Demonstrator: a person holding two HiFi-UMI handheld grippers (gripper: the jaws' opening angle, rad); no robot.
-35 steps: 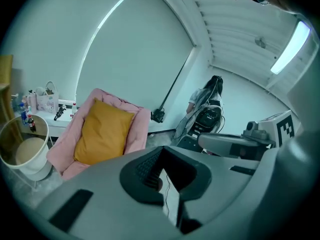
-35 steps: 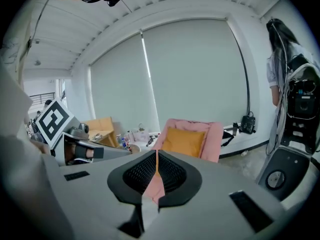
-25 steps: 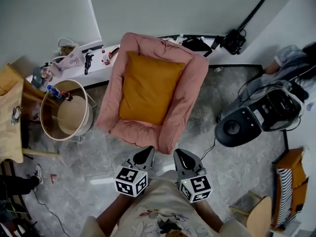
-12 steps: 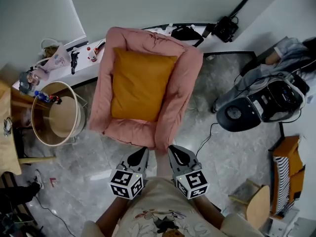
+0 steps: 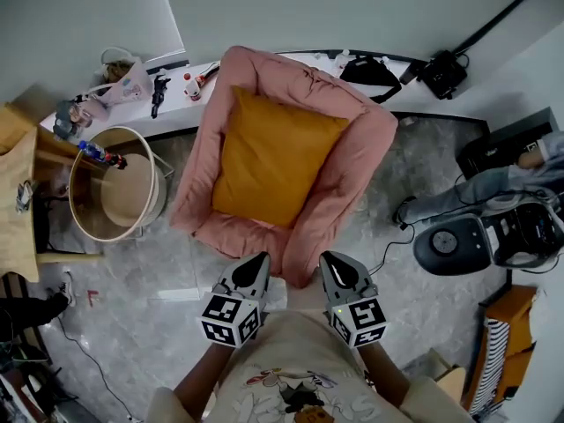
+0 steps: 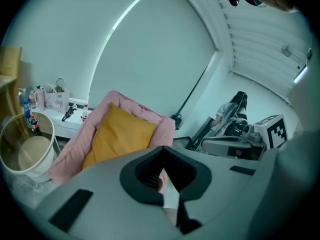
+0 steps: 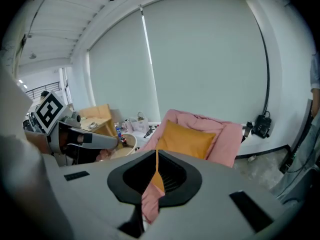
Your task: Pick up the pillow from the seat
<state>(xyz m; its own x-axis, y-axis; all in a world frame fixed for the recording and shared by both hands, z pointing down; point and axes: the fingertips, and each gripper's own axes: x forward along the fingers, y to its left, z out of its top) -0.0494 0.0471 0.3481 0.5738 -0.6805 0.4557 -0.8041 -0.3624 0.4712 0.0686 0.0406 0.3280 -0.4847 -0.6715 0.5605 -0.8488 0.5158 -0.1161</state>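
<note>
While the grey stone floor [image 5: 159, 271] filled most of the head view and a pale wall [image 5: 352, 7] closed off the far side, the pink padded seat [image 5: 352, 161] stood in the middle, its back towards the wall. The orange pillow [image 5: 273, 161] lay flat in the hollow of that seat, leaning up against the backrest, with the pink rim showing all round it. Nothing touched the pillow.

Left of the seat stood a round bench [image 5: 123, 201] with a raised rim. A low white ledge [image 5: 176, 108] ran along the foot of the wall behind it. Right of the seat, well apart from it, sat a black machine [image 5: 454, 247] with a round base, cables trailing from it across the floor.

At the near edge the person's printed shirt [image 5: 291, 368] showed, with both arms reaching forward. The left claw [image 5: 256, 263] and the right claw [image 5: 333, 261] pointed side by side at the near rim of the seat, both tilted downward. From above, their tips overlapped that rim; whether they touched it could not be told.

Each claw's own view showed its jaws clenched together on nothing, only a thin slit between them. The seat and pillow lay ahead in both views, short of any grasp.

A small pale bag [image 5: 123, 82] stood on the ledge, and a few little bottles [image 5: 101, 154] sat at the far-left rim of the round bench.
</note>
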